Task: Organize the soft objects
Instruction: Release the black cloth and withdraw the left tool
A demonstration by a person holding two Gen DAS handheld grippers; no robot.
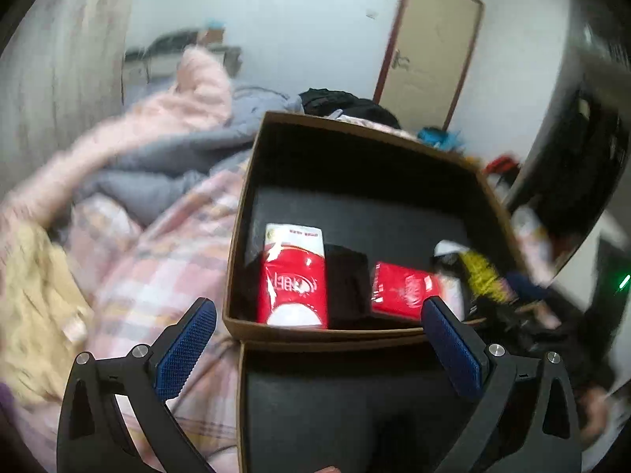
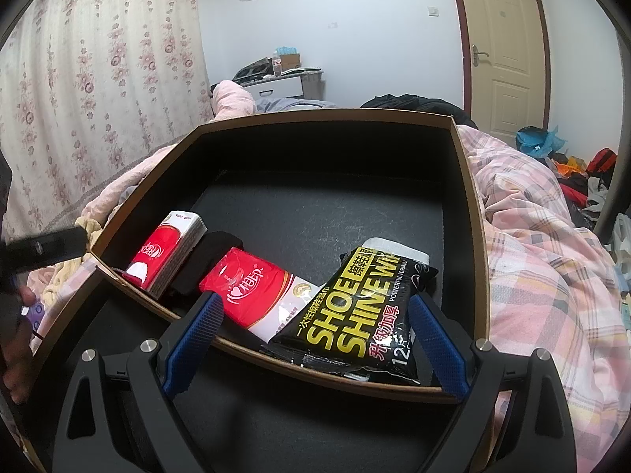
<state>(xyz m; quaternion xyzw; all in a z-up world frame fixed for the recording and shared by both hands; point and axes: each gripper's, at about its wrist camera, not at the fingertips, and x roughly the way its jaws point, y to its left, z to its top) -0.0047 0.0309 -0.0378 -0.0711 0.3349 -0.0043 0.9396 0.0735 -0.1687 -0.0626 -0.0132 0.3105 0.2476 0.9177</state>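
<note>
A floral curtain (image 2: 98,79) hangs at my left, and a beige door (image 2: 504,47) stands shut on the right. Between them, a white drawer unit (image 2: 276,87) against the far wall carries clutter.

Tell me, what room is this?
Most likely a bedroom: a pink checked quilt on a bed, flowery curtains, a door, and clothes piled on the floor.

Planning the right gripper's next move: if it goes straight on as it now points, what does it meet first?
Probably the wipes pack, lying between the right gripper's open jaws inside the box; depth is unclear.
</note>
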